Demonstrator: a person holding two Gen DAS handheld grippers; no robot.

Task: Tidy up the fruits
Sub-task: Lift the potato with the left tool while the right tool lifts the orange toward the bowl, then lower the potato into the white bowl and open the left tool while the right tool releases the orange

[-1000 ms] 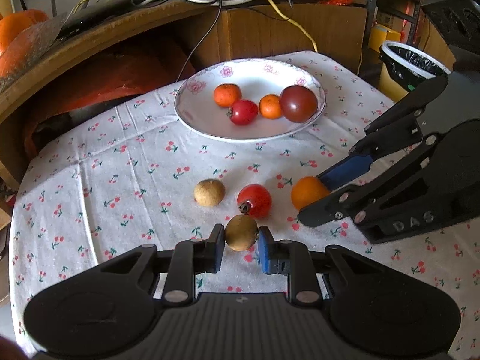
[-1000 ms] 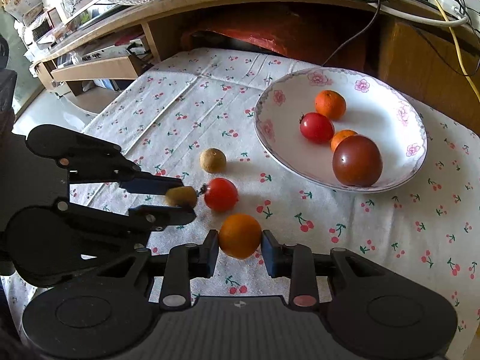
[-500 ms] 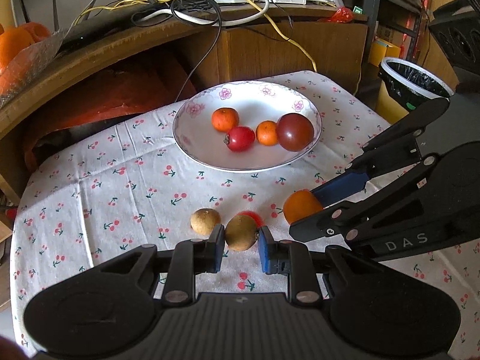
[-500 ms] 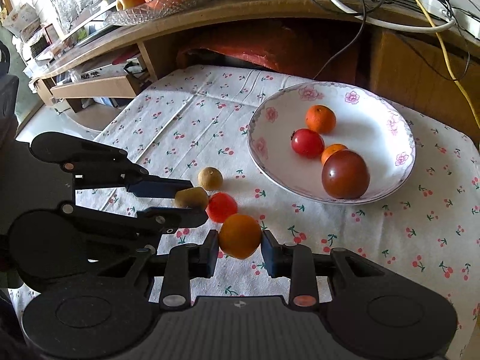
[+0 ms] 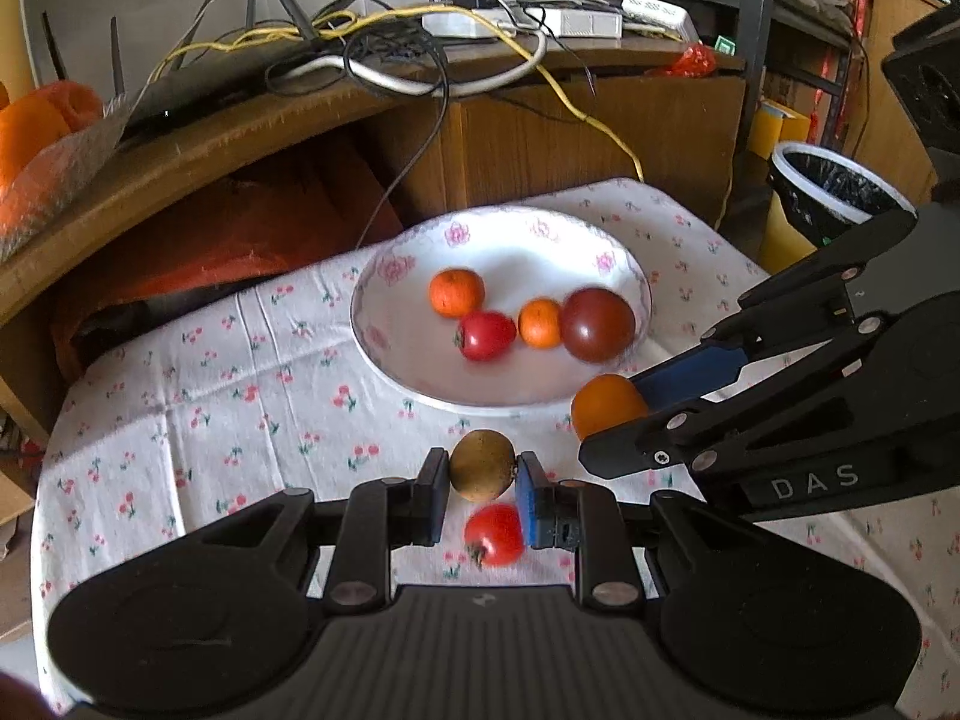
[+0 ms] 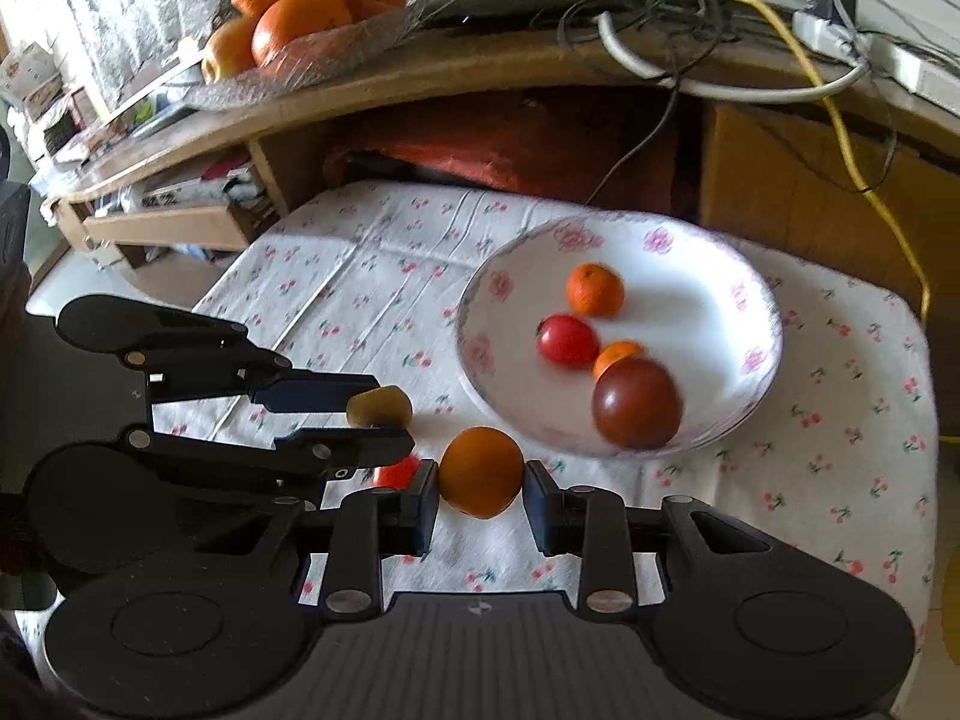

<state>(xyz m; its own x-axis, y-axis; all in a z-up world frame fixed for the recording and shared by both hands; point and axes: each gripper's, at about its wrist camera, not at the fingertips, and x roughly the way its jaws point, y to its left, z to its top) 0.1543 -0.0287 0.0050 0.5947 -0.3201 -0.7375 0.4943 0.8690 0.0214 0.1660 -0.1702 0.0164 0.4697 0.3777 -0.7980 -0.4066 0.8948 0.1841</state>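
The table (image 5: 180, 414) has a flowery cloth, and far on it sits one white plate (image 5: 624, 258) with four fruits in it: one dark, one red, two small orange. The right tool (image 6: 481, 492) squeezes one orange (image 6: 480, 471) and the left tool (image 5: 482, 483) squeezes one brown fruit (image 5: 482, 465), both lifted near the plate, probably to drop them in. One red fruit (image 5: 495, 534) waits on the cloth under the left tool.

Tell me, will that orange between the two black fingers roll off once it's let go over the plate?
Probably a bit: the orange is round and smooth, so it would likely roll. The plate dips inward, so its rim should catch it. It may bump the dark tomato.
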